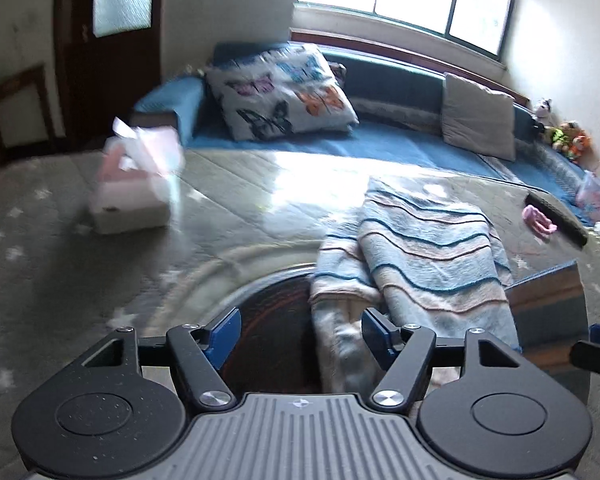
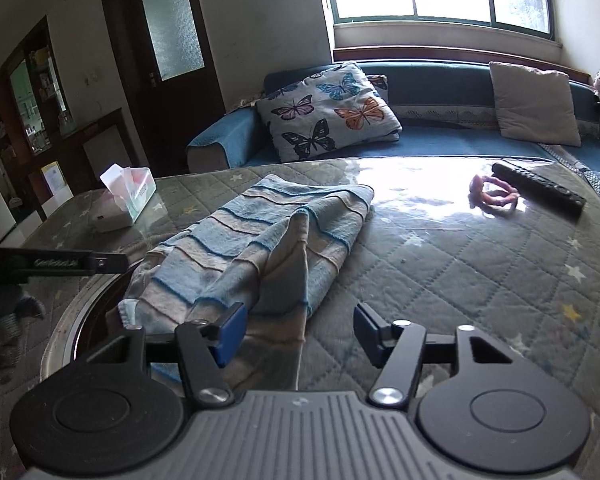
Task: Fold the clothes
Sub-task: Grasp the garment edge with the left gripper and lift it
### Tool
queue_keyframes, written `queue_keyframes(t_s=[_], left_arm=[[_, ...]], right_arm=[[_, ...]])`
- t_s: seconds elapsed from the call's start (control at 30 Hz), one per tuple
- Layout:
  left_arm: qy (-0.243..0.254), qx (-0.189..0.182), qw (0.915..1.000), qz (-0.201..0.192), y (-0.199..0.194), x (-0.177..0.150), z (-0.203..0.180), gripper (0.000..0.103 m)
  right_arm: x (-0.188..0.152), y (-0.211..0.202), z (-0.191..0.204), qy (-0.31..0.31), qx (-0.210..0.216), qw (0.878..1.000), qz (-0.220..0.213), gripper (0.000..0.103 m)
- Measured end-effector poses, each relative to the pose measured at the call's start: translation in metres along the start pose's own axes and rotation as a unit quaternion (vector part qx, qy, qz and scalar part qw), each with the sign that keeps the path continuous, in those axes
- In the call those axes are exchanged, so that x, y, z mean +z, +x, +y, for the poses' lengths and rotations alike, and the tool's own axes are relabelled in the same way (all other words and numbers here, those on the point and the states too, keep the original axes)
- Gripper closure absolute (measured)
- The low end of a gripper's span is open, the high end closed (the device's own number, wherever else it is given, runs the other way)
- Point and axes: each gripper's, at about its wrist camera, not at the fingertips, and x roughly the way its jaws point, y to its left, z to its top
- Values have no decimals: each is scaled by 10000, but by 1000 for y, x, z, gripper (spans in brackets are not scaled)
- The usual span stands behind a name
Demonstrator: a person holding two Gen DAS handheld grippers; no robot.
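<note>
While both grippers point(image 1: 300, 340) point(image 2: 300, 332) gape empty, striped garment point(image 2: 260, 240) lies lengthwise — toward the sofa point(image 2: 440, 140).

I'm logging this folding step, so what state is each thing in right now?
Striped garment: roughly folded, rumpled, lying on the quilted table cover, near end over a round opening.
Left claw: open, nothing between the pads.
Right claw: open, garment edge below it, not gripped.
Tissue box: open, tissue sticking up.
Remote: lying flat.
Pink hair tie: loose beside the remote.
</note>
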Motion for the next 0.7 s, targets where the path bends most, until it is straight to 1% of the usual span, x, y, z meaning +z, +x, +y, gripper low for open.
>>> queue_keyframes(t_s=[0.03,0.07,0.13,0.17,0.2,0.23,0.27,0.3,0.33,0.37,0.4,0.43,0.53,0.6,0.7], left_arm=[[-64,-10,10000,56,6,2,1,34],[-126,-34,9998,117,12,3,2,34],[-238,-328,9987,310,24,4,4,34],[-295,-422,9979,391,28,5,5,35],[-313,-525,9971,453,32,4,5,43],[-331,-627,9962,511,35,4,5,54],[-349,-725,9953,534,37,3,4,62],[-367,-820,9944,551,38,3,4,79],[-383,-893,9939,519,37,3,4,86],[-389,-952,9935,483,35,2,3,87],[-324,-894,9946,404,32,2,1,91],[-265,-830,9956,334,28,2,-1,93],[-145,-585,9981,86,11,2,-2,94],[-183,-451,9988,-79,-4,1,2,95],[-282,-128,9992,-245,-28,-5,14,95]], right_arm=[[1,4,-1,2,15,10000,14,53],[3,9,-2,41,60,10000,47,55],[4,15,-4,109,125,9998,93,66],[4,18,-4,128,151,9997,116,69],[4,20,-4,146,176,9996,138,73],[3,22,-3,136,184,9996,151,79],[2,23,-2,126,193,9996,163,82],[2,25,-2,116,201,9996,176,87],[1,26,-1,107,208,9996,187,93],[1,26,-1,111,187,9996,177,96],[1,26,-1,120,172,9996,164,99],[1,25,-1,130,157,9997,150,100],[1,17,-2,159,70,9998,37,101],[1,10,-3,148,-6,9999,-56,101],[0,-8,-8,151,-82,9996,-233,101]])
